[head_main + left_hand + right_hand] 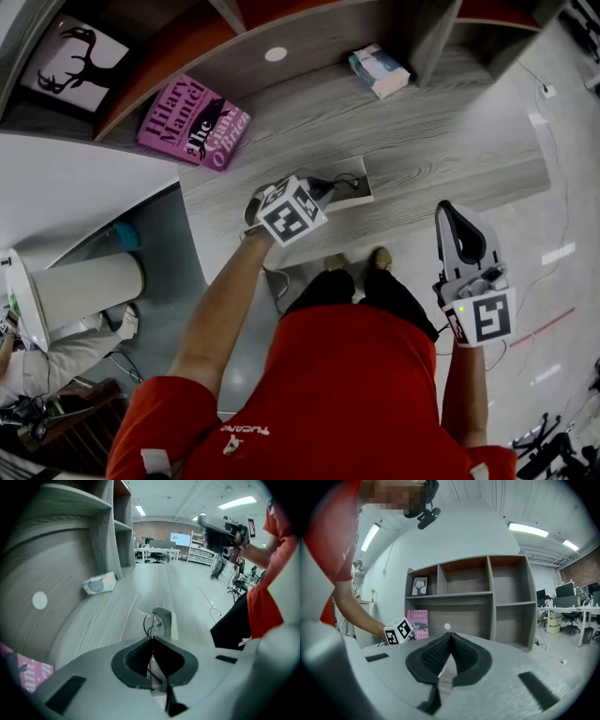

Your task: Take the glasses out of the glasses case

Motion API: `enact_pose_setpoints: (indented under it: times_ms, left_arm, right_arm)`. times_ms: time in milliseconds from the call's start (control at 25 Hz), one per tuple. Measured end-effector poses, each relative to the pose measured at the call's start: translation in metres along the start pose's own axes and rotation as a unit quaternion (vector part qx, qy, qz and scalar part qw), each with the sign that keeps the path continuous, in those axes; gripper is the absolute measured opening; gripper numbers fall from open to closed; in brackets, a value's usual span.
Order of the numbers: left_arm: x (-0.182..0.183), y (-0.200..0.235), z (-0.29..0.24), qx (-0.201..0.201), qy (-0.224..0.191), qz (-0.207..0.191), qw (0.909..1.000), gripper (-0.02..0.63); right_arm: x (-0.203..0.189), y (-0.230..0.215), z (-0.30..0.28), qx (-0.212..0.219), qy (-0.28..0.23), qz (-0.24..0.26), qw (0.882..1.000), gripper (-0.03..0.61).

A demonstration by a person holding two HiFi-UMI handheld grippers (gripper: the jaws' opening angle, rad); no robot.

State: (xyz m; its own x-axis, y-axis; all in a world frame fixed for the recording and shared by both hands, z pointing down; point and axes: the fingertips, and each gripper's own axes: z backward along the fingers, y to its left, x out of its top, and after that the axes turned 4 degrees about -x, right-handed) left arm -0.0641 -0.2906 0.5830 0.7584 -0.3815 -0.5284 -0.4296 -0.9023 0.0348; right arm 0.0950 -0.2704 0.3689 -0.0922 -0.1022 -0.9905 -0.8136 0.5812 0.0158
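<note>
Black wire frame of the glasses [154, 624], pinched by one thin strand between the pads of the left gripper [151, 640]. Stands with a round rim upright right at the grey glasses case [170, 620], which looks open. Impossible to tell whether any part is touching the case. Probably gripped at the wire because nothing thicker offers itself, and because a lens would smear or slip. Calls for a slow, straight lift, since so slim a strand could twist or slide out of the pads.

Rests, case and all, on the grey wood-grain shelf top [441, 150], near its front edge and within easy reach. Clamps fully down, left jaws together on the wire, no gap showing. Reaches forward and steeply down from an outstretched arm, marker cube [291, 212] uppermost in the head view.

Waits well off to the side, right gripper [450, 216], jaws pressed together on nothing, pointing nearly level at the shelf unit. Seems parked there to keep clear, though it could steady the case if that drags along.

Farther back: pink book [192, 122] standing against the back panel, tissue pack [380, 70] lying well apart.
</note>
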Motion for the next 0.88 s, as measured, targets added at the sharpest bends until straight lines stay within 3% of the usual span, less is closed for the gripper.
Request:
enact_pose_setpoints:
  times_ms: [280,560,880]
  left_arm:
    - [0.017,-0.003,0.021,0.044,-0.051,-0.036,0.9971,0.014]
    - [0.044,-0.011,0.051,0.074,-0.115,-0.046,0.9896,0.014]
    - [0.090,-0.015,0.106,0.121,-0.223,-0.028,0.9670,0.014]
  right_arm:
    - [0.001,0.007,0.001,0.009,0.004,0.006,1.000,0.005]
    - [0.007,0.013,0.001,0.014,-0.002,0.012,1.000,0.005]
    - [0.021,0.017,0.000,0.018,-0.016,0.018,1.000,0.005]
